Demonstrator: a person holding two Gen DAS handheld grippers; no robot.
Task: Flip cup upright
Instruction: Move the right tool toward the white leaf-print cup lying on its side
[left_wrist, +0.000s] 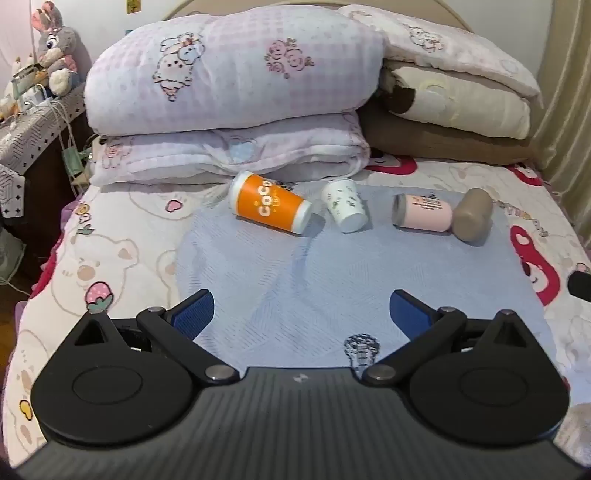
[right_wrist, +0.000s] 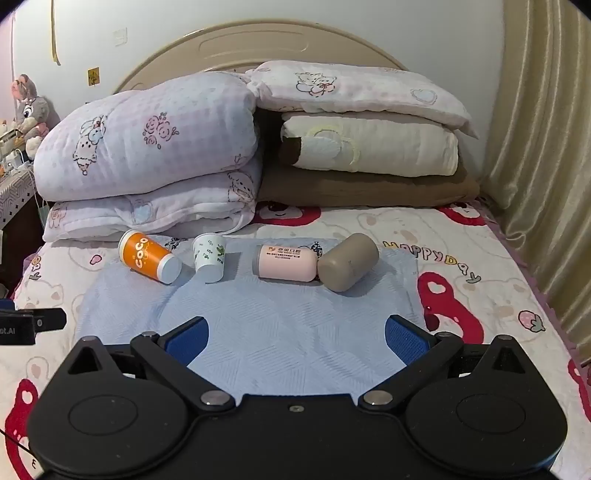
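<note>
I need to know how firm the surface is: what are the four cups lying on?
All four, from the orange cup to the taupe cup, lie on a light blue cloth spread over the cartoon bedsheet. What is beneath the sheet is hidden.

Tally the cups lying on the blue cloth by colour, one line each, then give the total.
Orange cup: 1
White cup: 1
Pink cup: 1
Grey-brown cup: 1
Total: 4, all on their sides on the cloth
</note>
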